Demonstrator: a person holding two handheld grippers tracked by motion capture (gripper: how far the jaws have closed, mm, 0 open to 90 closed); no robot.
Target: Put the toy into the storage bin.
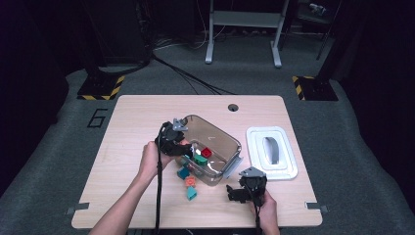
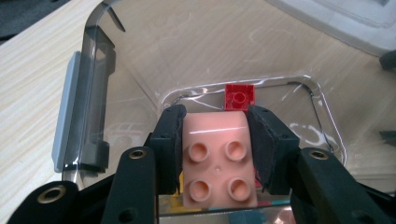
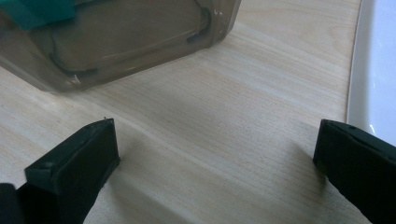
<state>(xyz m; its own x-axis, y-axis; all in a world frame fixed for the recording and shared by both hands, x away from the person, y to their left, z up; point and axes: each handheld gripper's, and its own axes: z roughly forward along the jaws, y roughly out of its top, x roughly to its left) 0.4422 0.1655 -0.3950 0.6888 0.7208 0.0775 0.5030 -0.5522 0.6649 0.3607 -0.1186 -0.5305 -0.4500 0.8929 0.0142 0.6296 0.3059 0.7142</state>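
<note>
The left gripper (image 2: 215,154) is hanging over the clear smoky-grey plastic storage box (image 1: 222,137), and its two black jaws are clamping a pale pink four-stud building brick (image 2: 217,161) between their pads, studs facing the camera. In the left gripper view that brick is sitting just above the box's near rim, inside the opening. Beyond it, a small red studded brick (image 2: 240,97) is lying on the floor of the box, close to the far wall, well apart from the pink one.

From the high view, the person's left hand (image 1: 151,159) is reaching the gripper in over the box's left side, where the red brick (image 1: 206,152) and a green brick (image 1: 200,159) are showing through the clear wall. Outside the box, on the light wooden table (image 1: 137,117), three more pieces are waiting near its front corner: a dark teal brick (image 1: 183,173), an orange brick (image 1: 190,181) and a lighter teal brick (image 1: 191,194), lined up one below the other.

The right gripper (image 3: 217,149) is resting low over bare tabletop near the front edge, its jaws standing wide apart with nothing between them, the box corner ahead of it. The white rectangular plastic lid with a grey handle (image 1: 271,152) is lying flat on the table just to the right of the box
</note>
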